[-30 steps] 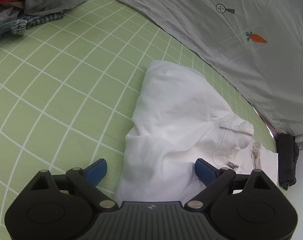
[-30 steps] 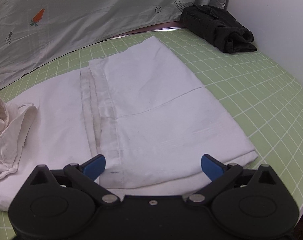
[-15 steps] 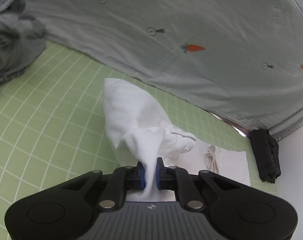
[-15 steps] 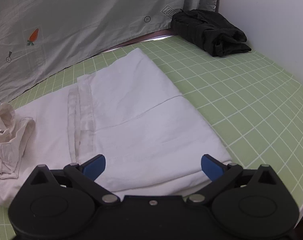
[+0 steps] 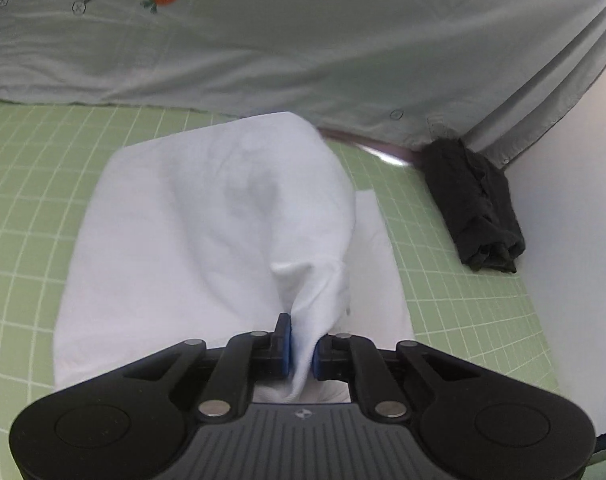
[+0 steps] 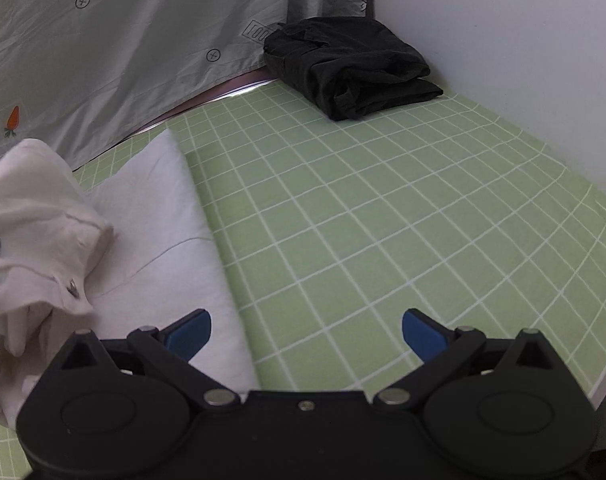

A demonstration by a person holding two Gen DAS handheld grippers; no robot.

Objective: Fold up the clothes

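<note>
A green checked sheet (image 6: pixel 383 220) meets a grey carrot-print curtain (image 5: pixel 263 40), its lettering unreadable. The left gripper (image 5: pixel 301 350) pinches the white garment (image 5: pixel 207 220), which stretches near to far. The right gripper (image 6: pixel 306 330) gapes empty.

Pretty simple room: a green sheet with a white grid (image 6: pixel 383 220), a grey carrot-print curtain (image 5: pixel 263 40) hanging behind it, and a plain white wall (image 6: pixel 523 40) on the side.

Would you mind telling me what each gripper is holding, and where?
The left gripper pinches a bunched fold of the white garment. The right gripper is open, holding nothing.
</note>
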